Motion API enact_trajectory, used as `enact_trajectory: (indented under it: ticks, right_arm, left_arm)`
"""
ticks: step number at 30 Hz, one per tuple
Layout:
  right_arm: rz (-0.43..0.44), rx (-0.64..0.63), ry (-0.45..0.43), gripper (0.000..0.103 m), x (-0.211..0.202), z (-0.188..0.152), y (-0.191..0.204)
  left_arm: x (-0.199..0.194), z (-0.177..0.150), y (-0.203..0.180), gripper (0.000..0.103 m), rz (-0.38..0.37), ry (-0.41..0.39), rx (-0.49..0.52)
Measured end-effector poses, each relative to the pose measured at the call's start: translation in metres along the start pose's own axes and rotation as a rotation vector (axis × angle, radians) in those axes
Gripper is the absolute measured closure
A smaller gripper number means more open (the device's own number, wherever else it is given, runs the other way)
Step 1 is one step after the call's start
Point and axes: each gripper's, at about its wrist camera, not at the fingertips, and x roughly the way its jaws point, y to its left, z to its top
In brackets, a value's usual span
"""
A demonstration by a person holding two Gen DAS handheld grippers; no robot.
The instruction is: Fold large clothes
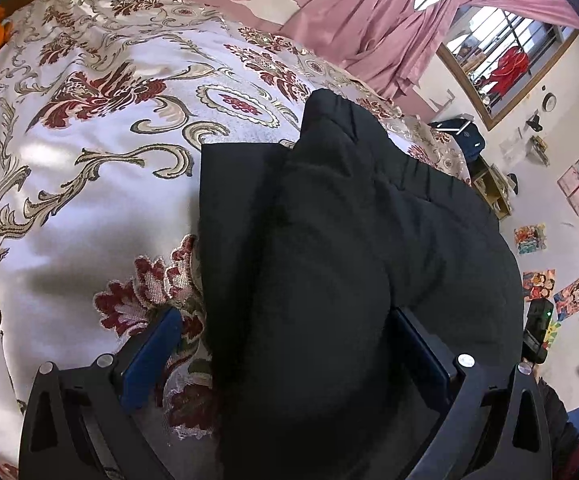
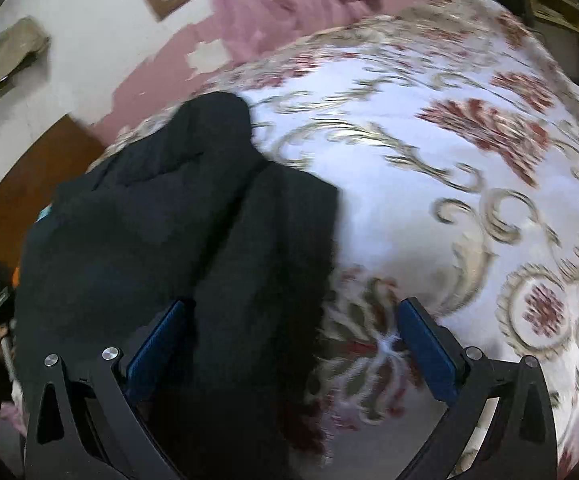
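A large black padded garment [image 1: 349,248] lies partly folded on a bed with a white, gold and red floral cover [image 1: 89,140]. In the left wrist view my left gripper [image 1: 289,344] is open, its blue pads wide apart, with a thick fold of the garment lying between them. In the right wrist view the same black garment [image 2: 169,232] lies at the left of the bed cover [image 2: 469,200]. My right gripper [image 2: 295,332] is open, and the garment's edge lies between its pads, next to the left one. The right wrist view is blurred.
Pink curtains [image 1: 389,28] and a barred window [image 1: 501,60] stand beyond the bed. A wall with posters [image 1: 549,280] and a small shelf [image 1: 493,192] are to the right. A brown wooden door [image 2: 29,200] shows at the left in the right wrist view.
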Motion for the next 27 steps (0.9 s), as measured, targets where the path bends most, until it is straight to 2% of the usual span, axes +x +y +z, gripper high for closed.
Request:
enact_trajectory:
  ticks: [2, 3, 5, 9, 14, 27]
  right_arm:
    - [0.103, -0.051, 0.031, 0.001, 0.005, -0.001, 0.014]
    - [0.116, -0.077, 0.042, 0.001, 0.008, -0.003, 0.021]
    - [0.093, -0.093, 0.054, 0.001, 0.013, -0.004, 0.023]
    - [0.133, -0.03, 0.041, 0.001, 0.014, -0.007, 0.015]
    - [0.123, -0.026, 0.034, 0.001, 0.014, -0.01, 0.019]
    - [0.135, 0.038, 0.013, 0.001, 0.015, -0.017, 0.012]
  left_arm:
    - [0.0, 0.0, 0.001, 0.0, -0.002, -0.001, 0.001]
    - [0.0, 0.0, 0.001, 0.0, -0.002, -0.004, 0.004]
    - [0.0, -0.002, 0.001, 0.0, 0.001, -0.01, 0.014]
    - [0.0, -0.002, -0.001, 0.0, 0.006, -0.015, 0.026]
    - [0.0, -0.004, -0.001, 0.0, 0.011, -0.027, 0.037]
    - [0.003, -0.003, -0.005, 0.0, 0.043, -0.003, 0.036]
